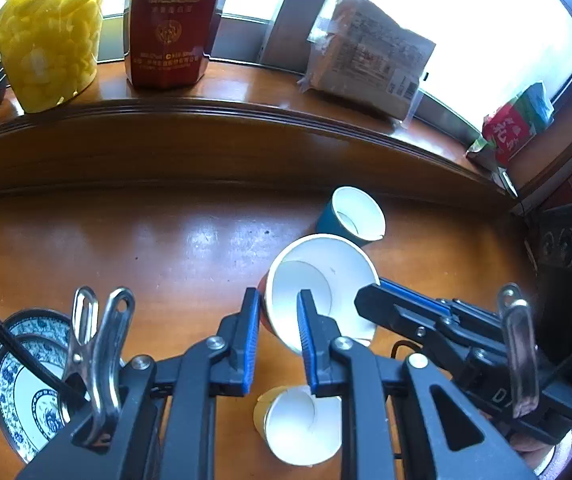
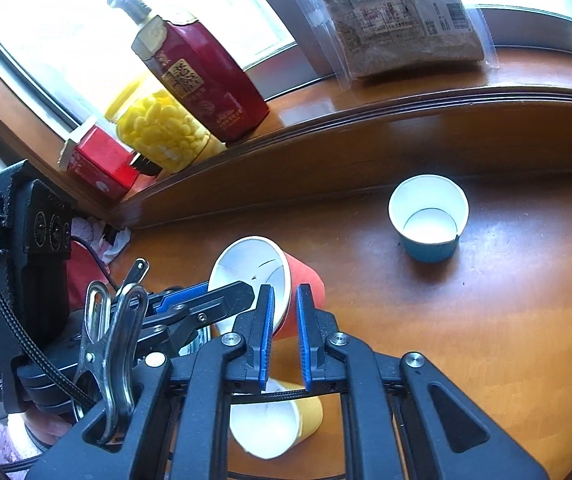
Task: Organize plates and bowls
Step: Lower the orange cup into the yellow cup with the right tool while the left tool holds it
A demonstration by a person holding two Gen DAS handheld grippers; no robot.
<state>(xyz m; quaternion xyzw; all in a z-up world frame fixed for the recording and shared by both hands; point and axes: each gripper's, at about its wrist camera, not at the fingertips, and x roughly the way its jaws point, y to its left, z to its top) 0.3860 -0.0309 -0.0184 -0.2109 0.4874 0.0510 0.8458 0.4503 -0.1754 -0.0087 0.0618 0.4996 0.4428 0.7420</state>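
Observation:
A red paper cup (image 1: 318, 292) is held tilted above the wooden table, its white inside facing the left wrist view. My left gripper (image 1: 275, 332) is shut on its rim wall. My right gripper (image 2: 285, 328) is shut on the same red cup (image 2: 302, 280) from the other side. A yellow paper cup (image 1: 298, 424) lies on its side below the grippers; it also shows in the right wrist view (image 2: 277, 424). A teal paper cup (image 2: 430, 216) stands upright farther back. Blue-and-white plates (image 1: 25, 380) are stacked at the left.
On the window sill (image 1: 245, 92) stand a jar of yellow pieces (image 1: 49, 40), a red bottle (image 1: 169, 20), a clear food packet (image 1: 370, 60) and a red-green carton (image 1: 514, 128). A red box (image 2: 97, 164) shows at the sill's left end.

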